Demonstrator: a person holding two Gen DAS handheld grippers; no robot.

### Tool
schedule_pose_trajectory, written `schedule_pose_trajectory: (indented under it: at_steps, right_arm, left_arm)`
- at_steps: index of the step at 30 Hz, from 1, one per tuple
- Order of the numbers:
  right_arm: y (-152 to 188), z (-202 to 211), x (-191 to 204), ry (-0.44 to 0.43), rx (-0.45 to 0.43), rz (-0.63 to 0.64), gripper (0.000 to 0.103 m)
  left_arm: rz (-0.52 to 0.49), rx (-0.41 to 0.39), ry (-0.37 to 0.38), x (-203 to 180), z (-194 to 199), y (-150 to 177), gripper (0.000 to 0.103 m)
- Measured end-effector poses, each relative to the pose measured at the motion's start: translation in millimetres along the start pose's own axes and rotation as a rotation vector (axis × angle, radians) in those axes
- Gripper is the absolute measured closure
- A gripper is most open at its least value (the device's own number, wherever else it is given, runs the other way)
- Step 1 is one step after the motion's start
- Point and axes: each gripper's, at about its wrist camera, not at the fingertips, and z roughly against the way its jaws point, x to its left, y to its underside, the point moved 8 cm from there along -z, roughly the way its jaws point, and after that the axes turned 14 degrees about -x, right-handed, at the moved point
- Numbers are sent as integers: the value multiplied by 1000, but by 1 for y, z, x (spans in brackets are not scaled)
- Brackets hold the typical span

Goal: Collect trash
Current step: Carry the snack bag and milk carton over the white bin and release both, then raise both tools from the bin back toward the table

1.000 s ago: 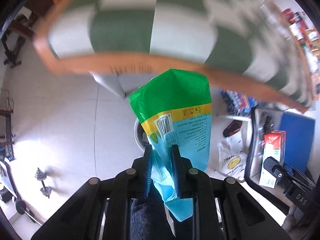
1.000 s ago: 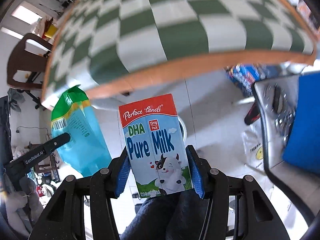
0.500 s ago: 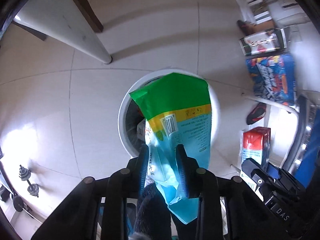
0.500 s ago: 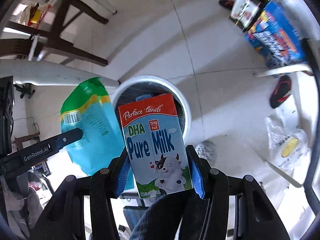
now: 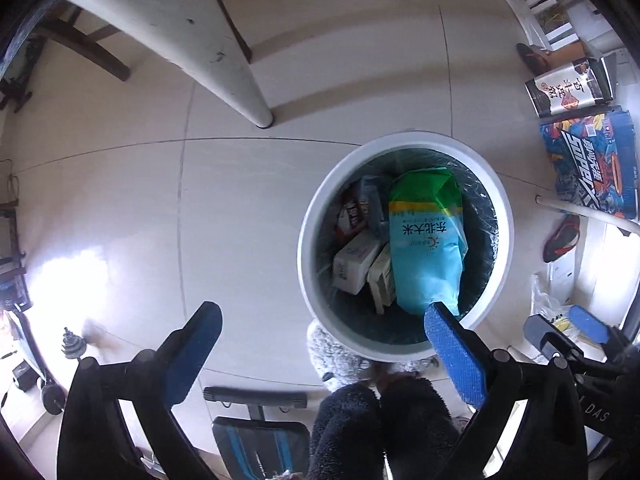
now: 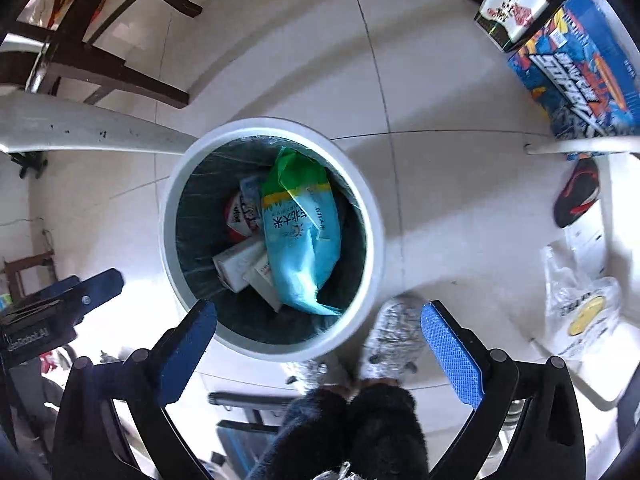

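A white round trash bin (image 5: 500, 208) with a dark liner stands on the tiled floor; it also shows in the right wrist view (image 6: 372, 216). Inside lies a green and light-blue bag (image 5: 426, 240) (image 6: 302, 236) on top of several cartons (image 5: 356, 260) (image 6: 236, 260). My left gripper (image 5: 320, 320) is open and empty above the bin's near rim. My right gripper (image 6: 316, 316) is open and empty, also above the near rim. The milk carton is hidden among the cartons or under the bag.
A white table leg (image 5: 224, 68) stands left of the bin. Blue printed boxes (image 5: 588, 160) (image 6: 576, 68), a red-black slipper (image 6: 580, 192) and a plastic bag (image 6: 580, 308) lie to the right. Dark chair legs (image 6: 116, 68) stand at the back left. Fuzzy slippers (image 6: 392, 336) are by the bin.
Both grippers have opened. The green-blue bag has left my left gripper and the milk carton has left my right gripper. The bag now lies in the bin.
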Motion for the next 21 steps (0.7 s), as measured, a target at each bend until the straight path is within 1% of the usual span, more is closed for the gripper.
schedule_pose_trajectory:
  at_steps: [3,7,11,21]
  right_arm:
    - [-1,9,2,37,-8,40,0]
    - [1,32,2,58,-12,60,0]
    - [0,60,5,69,-30,66,0]
    - [2,151,12,77,-67,78,0]
  left_arm:
    - [0,-23,-11,0,11,0,0]
    - [11,-33,2,-6,30,2,0]
    - [13,-52,12,-12,59,6,0]
    - [20,-80,25,-14,140,24,0]
